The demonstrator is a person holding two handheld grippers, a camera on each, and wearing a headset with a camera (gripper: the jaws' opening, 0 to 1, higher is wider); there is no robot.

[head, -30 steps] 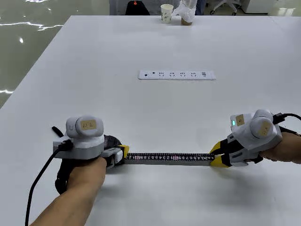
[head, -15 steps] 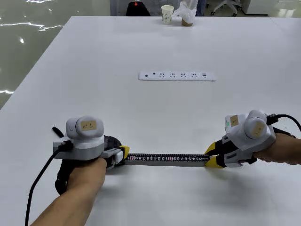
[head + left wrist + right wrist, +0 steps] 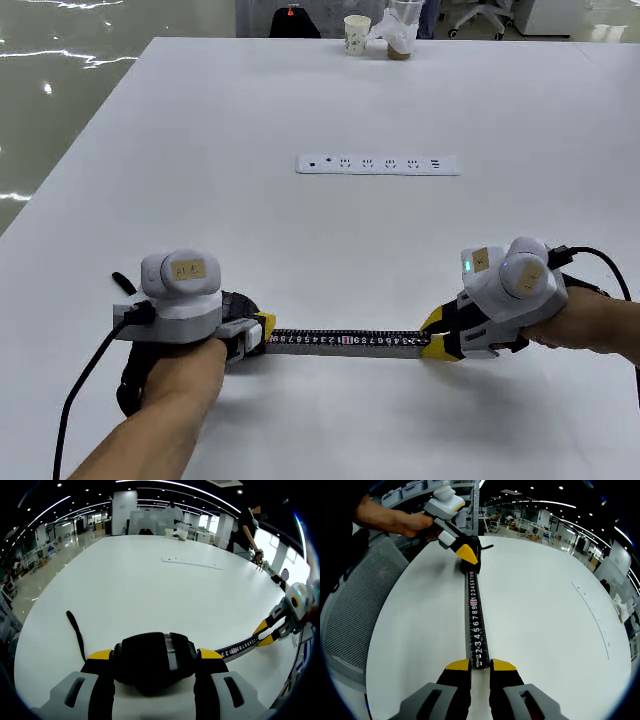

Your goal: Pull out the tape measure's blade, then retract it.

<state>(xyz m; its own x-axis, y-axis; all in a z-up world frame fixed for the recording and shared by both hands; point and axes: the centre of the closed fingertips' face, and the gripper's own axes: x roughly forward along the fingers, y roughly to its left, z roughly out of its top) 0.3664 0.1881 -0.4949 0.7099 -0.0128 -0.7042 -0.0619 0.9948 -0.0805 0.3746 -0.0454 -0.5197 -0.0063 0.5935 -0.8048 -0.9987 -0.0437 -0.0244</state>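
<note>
- my left gripper (image 3: pixel 262 326) sits at the near left of the white surface (image 3: pixel 300 230). its fingers (image 3: pixel 100 655) are clamped on either side of the black tape measure case (image 3: pixel 154 656).
- the case rests on the surface. its dark wrist strap (image 3: pixel 75 630) lies loose on the surface just beside it.
- the blade (image 3: pixel 345 340) is out of the case, flat on the surface with its numbers up. it runs straight across to my right gripper (image 3: pixel 437 335).
- my right fingers (image 3: pixel 456 666) are pinched together on the blade's end, one yellow tip on each side, low over the surface.
- a white power strip (image 3: pixel 378 163) lies farther out, well apart from the tape.
- a paper cup (image 3: pixel 356 30) stands near the far edge.
</note>
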